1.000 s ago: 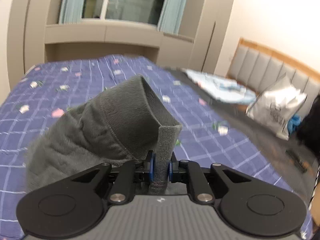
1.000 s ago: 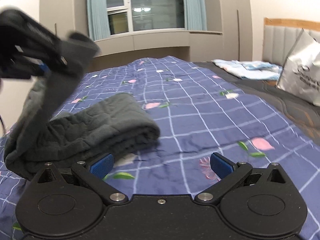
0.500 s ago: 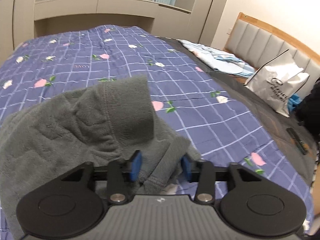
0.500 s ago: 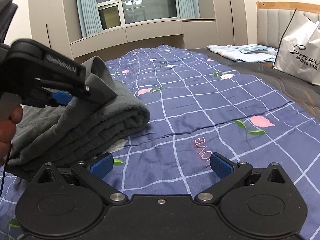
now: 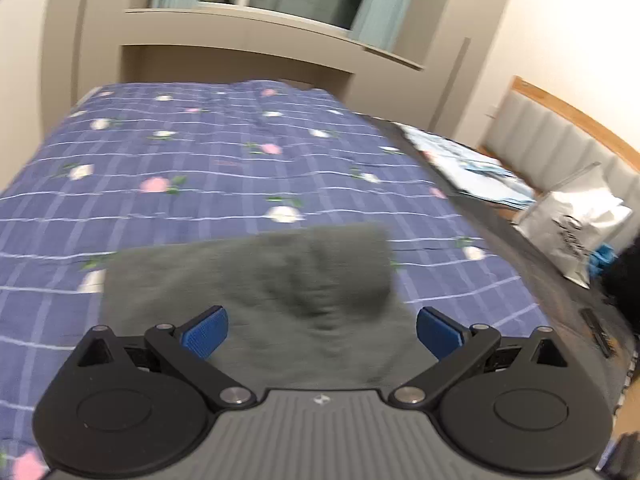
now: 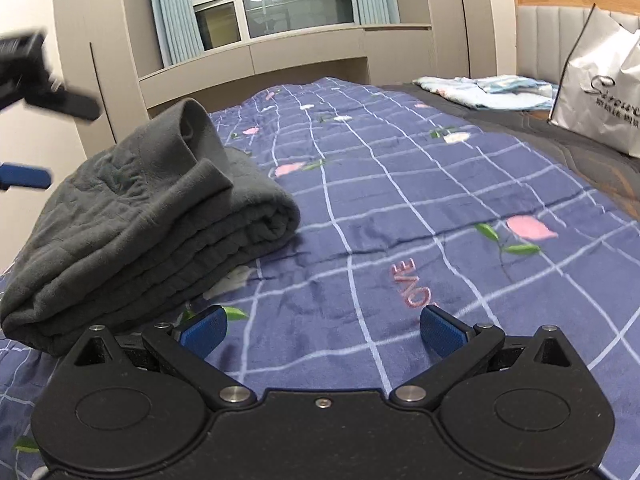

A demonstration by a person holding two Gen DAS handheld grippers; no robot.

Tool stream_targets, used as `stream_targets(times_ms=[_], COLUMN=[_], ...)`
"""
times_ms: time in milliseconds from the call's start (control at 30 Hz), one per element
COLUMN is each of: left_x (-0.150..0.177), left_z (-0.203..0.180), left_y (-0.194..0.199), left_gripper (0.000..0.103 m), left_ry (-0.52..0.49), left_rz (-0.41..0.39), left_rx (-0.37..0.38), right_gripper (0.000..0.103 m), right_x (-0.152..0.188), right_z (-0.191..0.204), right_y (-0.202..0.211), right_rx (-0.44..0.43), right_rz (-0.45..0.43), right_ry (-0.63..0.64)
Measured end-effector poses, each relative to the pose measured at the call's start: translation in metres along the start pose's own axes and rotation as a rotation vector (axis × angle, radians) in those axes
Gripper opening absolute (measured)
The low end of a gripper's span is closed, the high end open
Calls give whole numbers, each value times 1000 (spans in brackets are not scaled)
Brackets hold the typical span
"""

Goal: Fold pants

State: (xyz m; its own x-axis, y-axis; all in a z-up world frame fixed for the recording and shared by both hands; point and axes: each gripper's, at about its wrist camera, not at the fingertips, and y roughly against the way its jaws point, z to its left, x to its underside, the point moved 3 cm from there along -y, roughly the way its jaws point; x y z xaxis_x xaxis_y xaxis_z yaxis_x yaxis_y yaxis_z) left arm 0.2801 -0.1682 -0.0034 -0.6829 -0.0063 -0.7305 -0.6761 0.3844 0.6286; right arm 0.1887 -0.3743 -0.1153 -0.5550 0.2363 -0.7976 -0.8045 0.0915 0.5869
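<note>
1. The grey pants (image 5: 256, 292) are smeared by motion blur in the left wrist view, and their near edge is covered by the gripper body.
2. The left gripper (image 6: 30, 136) is blurred and cut off by the right wrist view's left edge.
3. The white bag (image 6: 600, 92) is clipped at the right edge.

A bed (image 6: 400, 200) in a blue checked floral cover carries folded grey pants (image 6: 152, 216) near its left edge; pale folded bedding (image 6: 480, 88) and a white bag (image 6: 600, 92) sit along its right edge.
</note>
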Motion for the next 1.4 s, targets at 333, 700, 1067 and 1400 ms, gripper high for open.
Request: stream_targets(times_ms=[333,700,1067,1400], left_x=[25,62,63,44], left_z=[114,145,136,132], left_y=[11,1,-3,10], left_gripper=[102,102,102,102], left_ry=[201,279,271,249], left_rz=[19,105,130,57], left_rx=[-189,-112,-111,-90], right_gripper=[103,94,58,8], right_x=[-55,-69,-85,-81], right_z=[58,86,77,60], right_y=[23,-36,-48,-6], right_rx=[-281,-345,-259,-210], right_rz=[-192,88,70,-28], right_ry=[73,-58,-234,-205])
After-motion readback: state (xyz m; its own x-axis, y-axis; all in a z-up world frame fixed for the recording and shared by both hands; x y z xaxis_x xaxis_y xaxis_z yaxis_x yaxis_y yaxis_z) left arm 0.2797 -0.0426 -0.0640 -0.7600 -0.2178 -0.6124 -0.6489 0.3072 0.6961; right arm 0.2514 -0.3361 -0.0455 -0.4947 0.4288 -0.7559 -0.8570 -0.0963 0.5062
